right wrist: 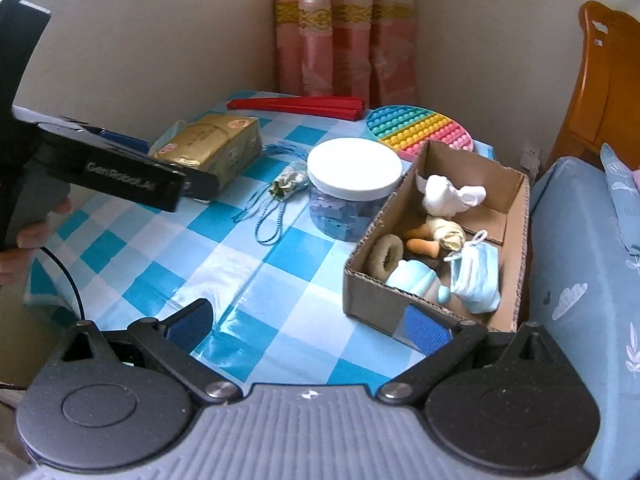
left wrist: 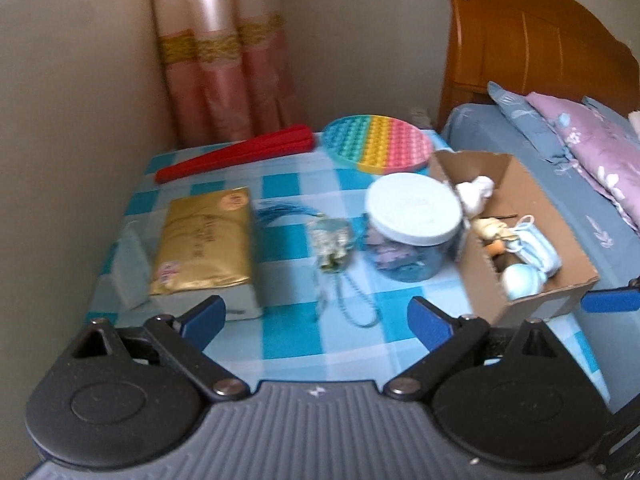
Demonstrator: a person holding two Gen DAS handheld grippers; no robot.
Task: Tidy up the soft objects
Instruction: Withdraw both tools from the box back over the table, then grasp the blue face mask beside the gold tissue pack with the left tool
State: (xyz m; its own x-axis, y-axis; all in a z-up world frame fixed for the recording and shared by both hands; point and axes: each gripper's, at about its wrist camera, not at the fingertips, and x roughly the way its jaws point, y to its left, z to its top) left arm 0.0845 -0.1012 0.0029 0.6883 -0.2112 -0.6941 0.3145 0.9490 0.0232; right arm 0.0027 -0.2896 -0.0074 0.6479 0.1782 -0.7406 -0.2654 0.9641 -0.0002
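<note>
A cardboard box (right wrist: 376, 296) stands at the table's right edge. It holds a white cloth (right wrist: 448, 196), a blue face mask (right wrist: 478, 276), a pale blue soft toy (right wrist: 416, 278), a fuzzy ring (right wrist: 386, 254) and small plush pieces. A small patterned pouch (left wrist: 332, 248) with a blue cord lies mid-table, left of the jar (left wrist: 412, 208). My left gripper (left wrist: 316, 320) hovers open just short of the pouch, holding nothing. My right gripper (right wrist: 308, 326) is open and empty at the box's near left corner.
A gold tissue pack (left wrist: 204, 240) lies on the left of the blue checked tablecloth (right wrist: 248, 280). A red folded fan (left wrist: 236, 152) and a rainbow bubble mat (left wrist: 376, 142) lie at the back. A bed (right wrist: 580, 260) adjoins on the right, with walls and a curtain behind.
</note>
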